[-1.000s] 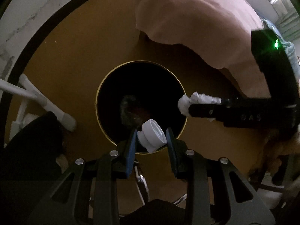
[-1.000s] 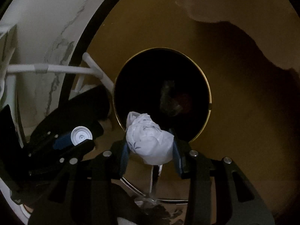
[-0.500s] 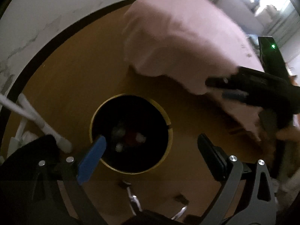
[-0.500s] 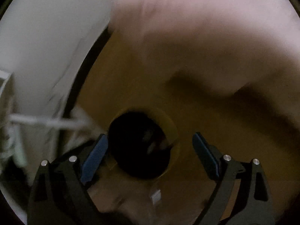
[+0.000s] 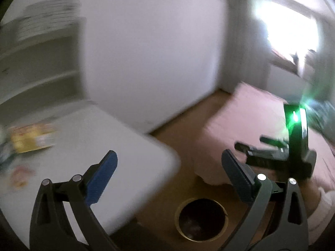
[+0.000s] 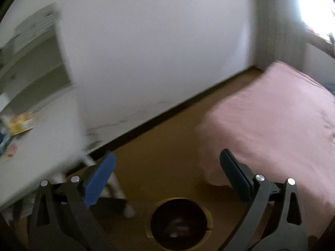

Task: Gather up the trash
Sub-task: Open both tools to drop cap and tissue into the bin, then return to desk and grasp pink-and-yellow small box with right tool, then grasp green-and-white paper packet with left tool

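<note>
Remaining trash: blurred yellow packet (image 5: pixel 31 139) plus small scraps on white counter (image 5: pixel 129 152), far left of both grippers. Left gripper (image 5: pixel 167 177) nearer; right gripper (image 6: pixel 165 177) farther. Both jaws spread wide, nothing held. Bin (image 6: pixel 178 223) on floor directly below.

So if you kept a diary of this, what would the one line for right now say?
left tongs: open, empty | right tongs: open, empty | bin: on floor below, bits inside | white table: wrappers left | stage: between drops

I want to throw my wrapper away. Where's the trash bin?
In both views the round trash bin stands low on the brown floor, between the white table and the pink bed.
</note>
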Demonstrator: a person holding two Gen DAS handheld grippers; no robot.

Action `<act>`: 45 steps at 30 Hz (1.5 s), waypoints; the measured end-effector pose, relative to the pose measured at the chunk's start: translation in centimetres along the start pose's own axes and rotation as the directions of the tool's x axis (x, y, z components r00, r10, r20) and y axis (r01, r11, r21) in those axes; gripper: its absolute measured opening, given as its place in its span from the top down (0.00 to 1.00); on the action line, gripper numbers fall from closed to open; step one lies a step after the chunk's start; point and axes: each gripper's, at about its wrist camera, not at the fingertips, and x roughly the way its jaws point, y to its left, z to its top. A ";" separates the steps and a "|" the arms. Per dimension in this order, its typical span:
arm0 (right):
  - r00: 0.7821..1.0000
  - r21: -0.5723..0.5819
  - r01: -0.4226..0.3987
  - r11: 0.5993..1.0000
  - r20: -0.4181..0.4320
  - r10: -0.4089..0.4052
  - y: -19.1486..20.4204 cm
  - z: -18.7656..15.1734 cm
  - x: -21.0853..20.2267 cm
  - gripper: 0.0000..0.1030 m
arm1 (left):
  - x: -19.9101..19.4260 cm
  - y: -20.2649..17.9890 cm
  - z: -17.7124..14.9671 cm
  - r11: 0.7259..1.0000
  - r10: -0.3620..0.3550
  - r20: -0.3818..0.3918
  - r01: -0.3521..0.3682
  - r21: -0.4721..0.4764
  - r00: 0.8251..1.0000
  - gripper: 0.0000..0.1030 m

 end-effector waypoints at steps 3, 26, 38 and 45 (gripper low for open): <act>0.992 -0.088 -0.123 0.988 -0.015 0.123 6.3 1.0 1.2 0.07 | -3.0 6.3 0.4 0.987 0.137 0.051 -0.132 -0.097 0.989 0.06; 0.810 -0.473 -0.586 0.658 -0.363 0.461 45.0 -3.6 4.9 0.20 | -13.9 38.5 -11.1 0.676 0.536 -0.387 -0.656 -0.335 0.750 0.06; 0.798 -0.483 -0.601 0.637 -0.415 0.437 46.1 -3.6 6.4 0.58 | -7.2 47.7 -7.2 0.832 0.401 -0.435 -0.519 -0.195 0.806 0.06; 0.804 -0.481 -0.594 0.645 -0.390 0.449 45.8 -4.3 6.1 0.58 | -5.1 49.8 -6.4 0.910 0.234 -0.435 -0.353 -0.216 0.870 0.06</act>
